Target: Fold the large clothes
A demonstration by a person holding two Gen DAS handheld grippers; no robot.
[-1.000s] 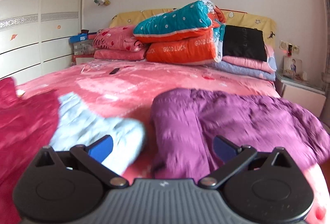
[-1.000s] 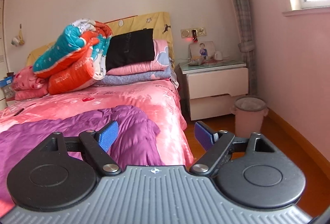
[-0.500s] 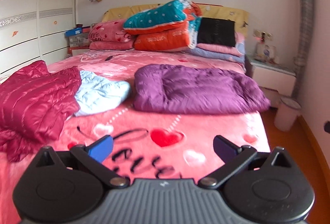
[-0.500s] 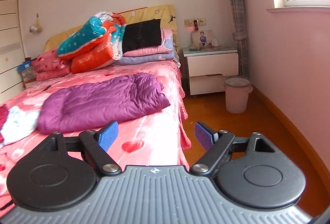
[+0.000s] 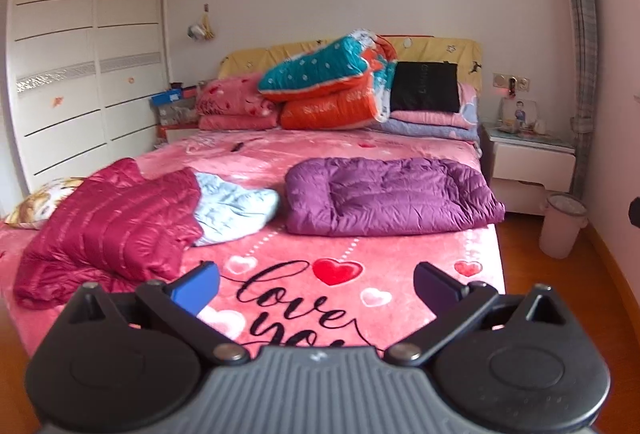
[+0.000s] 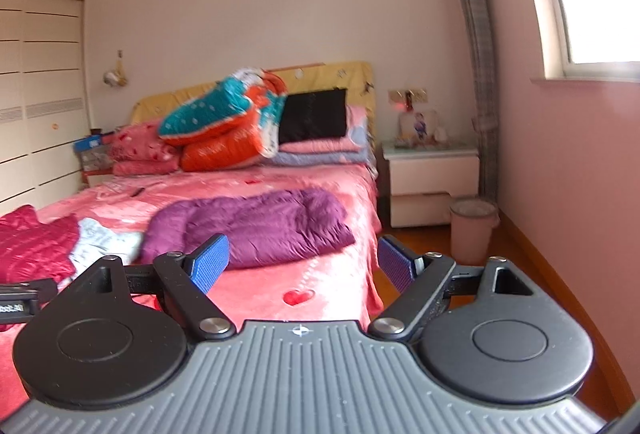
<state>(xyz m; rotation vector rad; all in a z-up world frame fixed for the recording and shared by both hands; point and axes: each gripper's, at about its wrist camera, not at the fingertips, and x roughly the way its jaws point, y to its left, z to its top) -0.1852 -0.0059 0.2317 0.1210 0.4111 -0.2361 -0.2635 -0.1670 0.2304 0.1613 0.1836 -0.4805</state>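
Both tongs were spread wide and empty, left tongs [image 5: 316, 286] and right tongs [image 6: 302, 264] hanging above the foot of the bed [image 5: 360, 274]. The purple jacket [image 5: 392, 196] lay folded across the bed's right side, well apart from them, with a crumpled red jacket [image 5: 108, 218] on the left.

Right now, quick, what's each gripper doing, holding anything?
Left gripper: open, holding nothing.
Right gripper: open, holding nothing.
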